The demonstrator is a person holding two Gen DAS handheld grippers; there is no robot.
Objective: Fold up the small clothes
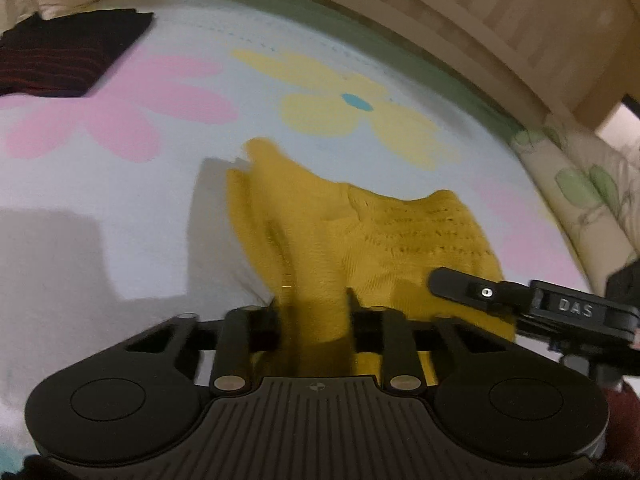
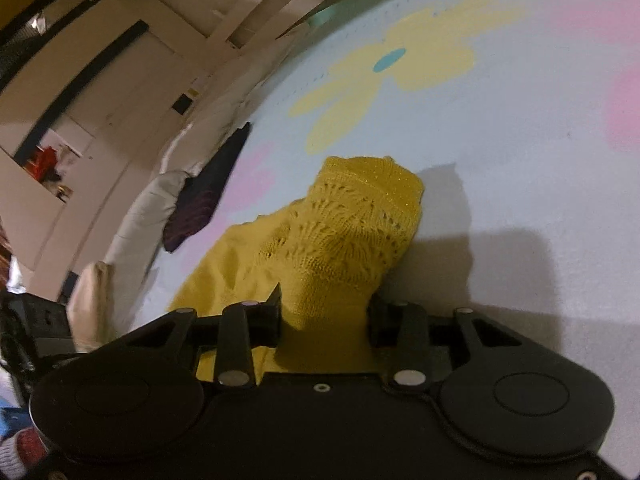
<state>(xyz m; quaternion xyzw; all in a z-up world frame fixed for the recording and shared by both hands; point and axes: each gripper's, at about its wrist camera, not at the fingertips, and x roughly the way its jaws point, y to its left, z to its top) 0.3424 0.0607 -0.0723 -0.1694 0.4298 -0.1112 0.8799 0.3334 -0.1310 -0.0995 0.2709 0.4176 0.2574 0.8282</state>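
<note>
On flowered sheet [image 1: 120,200], both grippers pinch yellow knit [image 1: 360,232].

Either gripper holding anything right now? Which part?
Both hold the yellow knit garment: left gripper pinches a plain bunched edge, right gripper the lace-patterned end.

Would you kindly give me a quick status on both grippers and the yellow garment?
Left gripper shut on yellow knit garment. Right gripper shut on it too. Garment bunched, partly lifted off flowered bedspread. Dark folded garment lies apart, nothing in the way.
</note>
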